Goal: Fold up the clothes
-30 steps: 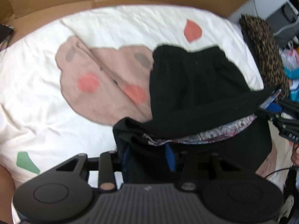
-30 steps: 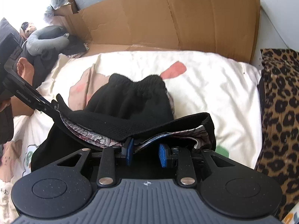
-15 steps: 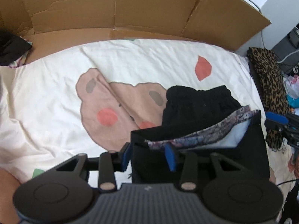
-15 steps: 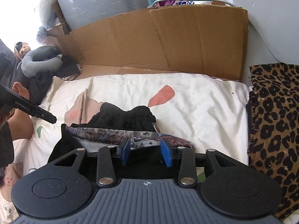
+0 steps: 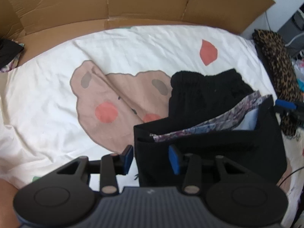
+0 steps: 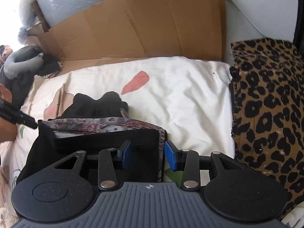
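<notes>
Left wrist view: left gripper and right gripper both gape, released, over the black garment's near corners.

My left gripper and right gripper both point steeply down, fingers apart, seemingly gripping nothing; the right's jaws have just been opening.

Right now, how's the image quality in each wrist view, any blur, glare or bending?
Left wrist view: soft, slightly blurred all over, and the cardboard edge bows from fisheye distortion. Right wrist view: sharper, but the top-left corner is blown out white and the leopard-print fabric looks stretched.
</notes>
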The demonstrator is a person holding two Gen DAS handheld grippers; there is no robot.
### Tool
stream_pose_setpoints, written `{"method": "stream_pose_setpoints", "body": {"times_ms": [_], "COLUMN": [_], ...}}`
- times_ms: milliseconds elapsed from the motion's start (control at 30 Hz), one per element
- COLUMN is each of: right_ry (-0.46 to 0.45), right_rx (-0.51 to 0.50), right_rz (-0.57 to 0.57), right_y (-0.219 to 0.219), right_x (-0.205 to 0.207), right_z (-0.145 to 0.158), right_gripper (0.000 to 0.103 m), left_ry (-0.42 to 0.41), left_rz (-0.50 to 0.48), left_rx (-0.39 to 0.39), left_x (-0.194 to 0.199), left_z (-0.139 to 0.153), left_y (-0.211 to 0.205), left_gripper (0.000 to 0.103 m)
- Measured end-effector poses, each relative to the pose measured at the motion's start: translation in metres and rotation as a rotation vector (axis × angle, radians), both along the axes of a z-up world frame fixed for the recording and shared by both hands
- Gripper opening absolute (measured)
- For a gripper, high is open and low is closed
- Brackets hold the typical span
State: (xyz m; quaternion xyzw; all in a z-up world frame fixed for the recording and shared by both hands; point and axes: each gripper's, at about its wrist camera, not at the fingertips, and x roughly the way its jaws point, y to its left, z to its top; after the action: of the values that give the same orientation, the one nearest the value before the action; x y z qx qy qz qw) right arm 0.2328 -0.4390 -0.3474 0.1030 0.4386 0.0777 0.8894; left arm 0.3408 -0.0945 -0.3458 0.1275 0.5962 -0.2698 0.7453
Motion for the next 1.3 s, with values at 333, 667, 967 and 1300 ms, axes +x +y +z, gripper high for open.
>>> {"method": "stream_pose_setpoints", "body": {"times_ms": [333, 667, 967, 1300], "right_ry": [0.056, 0.039, -0.004, -0.006], "right_rx": [0.071, 0.117, 0.083, 0.042], "right_rz": [-0.016, -0.007, -0.056, -0.07], "right_y": [-0.007, -0.01, -0.021, -0.019], "right_x": [0.017, 0.019, 0.018, 0.032], "right_z": [-0.023, -0.02, -0.008, -0.014], "right_gripper": [0.045, 0.004, 0.004, 0.004], "left_ry": [0.023, 0.02, -0.019, -0.048], "left_rz": [-0.004, 0.0, 0.048, 0.068], "left_rx": [-0.02, -0.082, -0.085, -0.074], "left_x": [0.008, 0.014, 0.023, 0.031], "left_z": [-0.028, -0.024, -0.016, -0.024], "left_y": [-0.001, 0.0, 0.003, -0.001], "left_gripper": [0.043, 0.004, 0.003, 0.003]}}
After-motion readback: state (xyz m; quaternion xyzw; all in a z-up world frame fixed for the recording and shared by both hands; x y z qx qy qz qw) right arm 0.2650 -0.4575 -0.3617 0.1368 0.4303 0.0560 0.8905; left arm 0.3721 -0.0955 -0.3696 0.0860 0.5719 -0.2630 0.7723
